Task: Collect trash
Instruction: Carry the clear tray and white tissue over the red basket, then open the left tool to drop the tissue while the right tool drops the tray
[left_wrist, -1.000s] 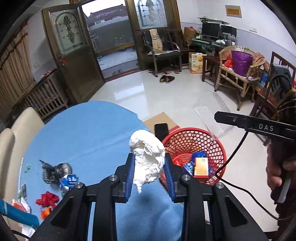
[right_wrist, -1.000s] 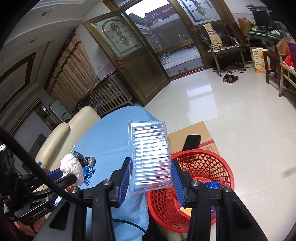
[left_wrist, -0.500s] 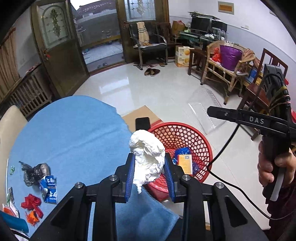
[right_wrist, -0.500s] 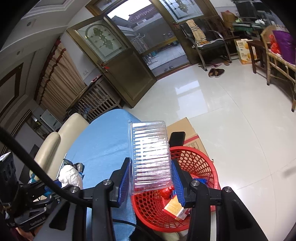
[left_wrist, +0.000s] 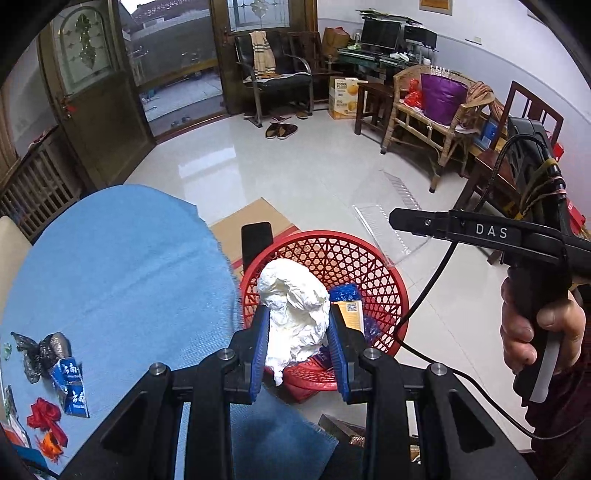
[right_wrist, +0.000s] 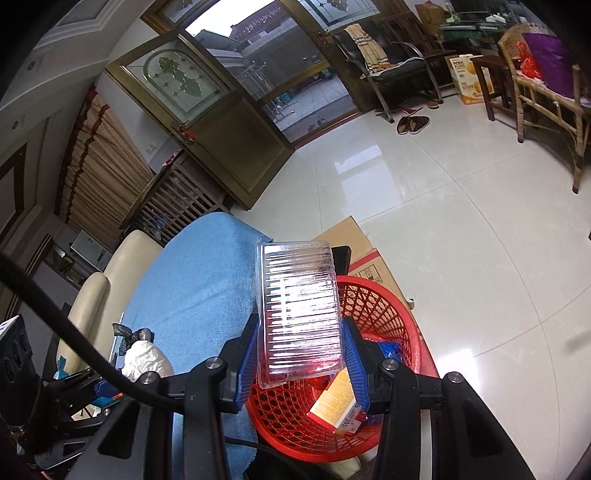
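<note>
Two grippers, one piece of trash each, over one red basket (left_wrist: 369, 254).
Left gripper (left_wrist: 297, 347) jaws grasp a crumpled white tissue wad (left_wrist: 293, 314); right gripper (right_wrist: 301, 354) jaws grasp a clear ribbed plastic tray (right_wrist: 299, 314), long axis pointing forward; roughly four scraps lie on the blue bench (left_wrist: 110, 273).

A glossy white tiled floor (left_wrist: 314, 177) fills the room. At its far side a dark wooden door with a leaded glass panel (left_wrist: 88, 92) stands open to a paved yard. A black metal-framed armchair (left_wrist: 273, 81) holds a striped beige cloth (left_wrist: 260, 51), and a pair of dark slippers (left_wrist: 281, 130) lies on the floor before it. To the right stand an orange-printed cardboard carton (left_wrist: 341, 98) and a bamboo armchair (left_wrist: 436, 114) with a purple cushion (left_wrist: 441, 98). A flat brown cardboard sheet (right_wrist: 354, 243) lies on the floor. A cream padded chair back (right_wrist: 110, 280) stands beside brown pleated curtains (right_wrist: 96, 166).
</note>
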